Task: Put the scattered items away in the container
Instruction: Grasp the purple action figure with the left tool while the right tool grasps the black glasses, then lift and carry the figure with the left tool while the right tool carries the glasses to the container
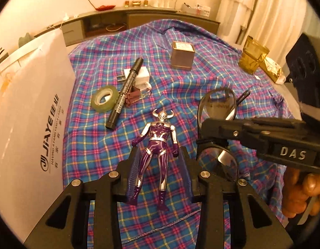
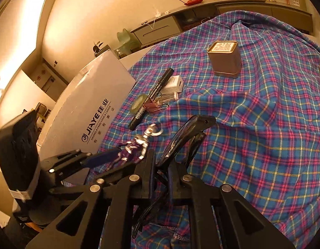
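Note:
A purple and silver horned toy figure (image 1: pixel 158 143) lies on the plaid cloth between the fingers of my left gripper (image 1: pixel 159 155), which is open around its legs and hips. It also shows in the right wrist view (image 2: pixel 135 145). My right gripper (image 2: pixel 161 161) is shut on a pair of black glasses (image 2: pixel 180 137), seen in the left wrist view (image 1: pixel 219 108) to the right of the figure. The white box (image 1: pixel 29 128) stands at the left.
A black marker (image 1: pixel 124 89), a tape roll (image 1: pixel 104 98), a binder clip (image 1: pixel 135 95) and a small white box (image 1: pixel 141 74) lie in a cluster. A square tin (image 1: pixel 182 56) stands farther back. Gold foil packets (image 1: pixel 255 56) sit at the far right edge.

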A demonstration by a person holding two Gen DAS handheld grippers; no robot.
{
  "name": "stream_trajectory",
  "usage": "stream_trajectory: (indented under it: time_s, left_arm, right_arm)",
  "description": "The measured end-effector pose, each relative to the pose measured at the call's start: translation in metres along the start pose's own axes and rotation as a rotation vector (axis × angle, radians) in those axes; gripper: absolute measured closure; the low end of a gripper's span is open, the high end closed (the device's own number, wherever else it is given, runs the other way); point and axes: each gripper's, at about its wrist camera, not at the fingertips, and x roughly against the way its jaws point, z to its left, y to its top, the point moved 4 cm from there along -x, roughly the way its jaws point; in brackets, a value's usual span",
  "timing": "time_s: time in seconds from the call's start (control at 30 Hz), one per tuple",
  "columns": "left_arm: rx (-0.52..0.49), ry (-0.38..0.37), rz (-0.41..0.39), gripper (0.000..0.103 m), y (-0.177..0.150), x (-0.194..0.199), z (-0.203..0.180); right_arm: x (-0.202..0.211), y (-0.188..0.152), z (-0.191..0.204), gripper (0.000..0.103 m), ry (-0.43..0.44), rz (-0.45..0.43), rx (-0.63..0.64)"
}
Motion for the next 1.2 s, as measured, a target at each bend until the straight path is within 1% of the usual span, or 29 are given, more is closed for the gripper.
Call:
stream_trajectory:
  time_s: [0.17, 0.43, 0.63, 0.87, 1.07, 1.2]
  left_arm:
    - [0.010, -0.005, -0.022, 0.065, 0.004, 0.010, -0.002]
    - [0.033, -0.019, -0.077, 0.065, 0.011, 0.035, 0.003]
    - [0.046, -0.033, -0.126, 0.065, 0.015, 0.058, 0.009]
    - [0.062, -0.039, -0.167, 0.065, 0.018, 0.079, 0.015]
    - [0.075, -0.043, -0.199, 0.065, 0.017, 0.097, 0.017]
    - [0.082, -0.041, -0.215, 0.065, 0.016, 0.107, 0.019]
  right_arm:
    - [0.008, 0.002, 0.003, 0.092, 0.004, -0.019, 0.008]
    - [0.028, 0.005, 0.028, 0.092, 0.015, -0.062, 0.082]
    - [0.042, 0.000, 0.042, 0.092, 0.024, -0.082, 0.113]
    - [0.065, -0.012, 0.064, 0.092, -0.003, -0.145, 0.162]
    - [0.077, -0.025, 0.071, 0.092, -0.006, -0.162, 0.137]
    - [0.083, -0.026, 0.074, 0.092, -0.008, -0.169, 0.122]
